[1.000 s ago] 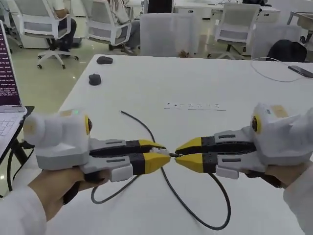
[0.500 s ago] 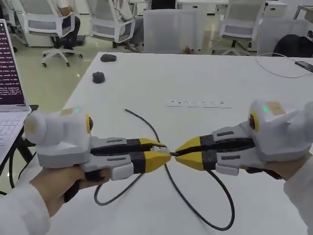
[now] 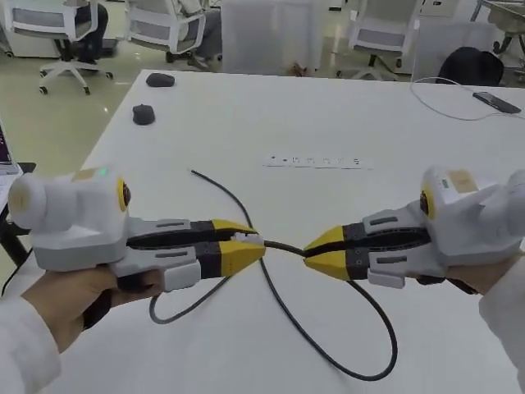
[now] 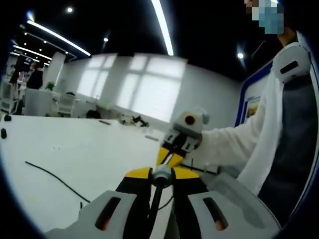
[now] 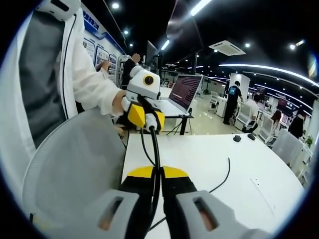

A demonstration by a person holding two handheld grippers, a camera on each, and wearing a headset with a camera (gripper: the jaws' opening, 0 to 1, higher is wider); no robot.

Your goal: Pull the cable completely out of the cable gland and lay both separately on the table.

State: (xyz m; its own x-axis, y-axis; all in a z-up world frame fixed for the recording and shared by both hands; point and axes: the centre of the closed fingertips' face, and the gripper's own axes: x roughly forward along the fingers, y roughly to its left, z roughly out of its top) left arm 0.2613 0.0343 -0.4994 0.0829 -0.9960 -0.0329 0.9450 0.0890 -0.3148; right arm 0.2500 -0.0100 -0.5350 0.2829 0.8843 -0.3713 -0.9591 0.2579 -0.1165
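Cable (image 3: pixel 285 245) on table (image 3: pixel 328 123) runs from cable gland (image 4: pixel 162 175) in left hand-held gripper (image 3: pixel 258 244) to right hand-held gripper (image 3: pixel 308 251).

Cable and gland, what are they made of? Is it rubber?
Cable: it looks like a matte black rubber or soft plastic jacket. It lies in loose loops on the table and shows no shine. Gland: probably light grey plastic with a smooth, slightly glossy face. It is small, so metal cannot be ruled out.

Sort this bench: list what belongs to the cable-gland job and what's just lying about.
Job: cable, cable gland, left gripper, right gripper.
Lying about: near mouse, far mouse, socket strip, phone.
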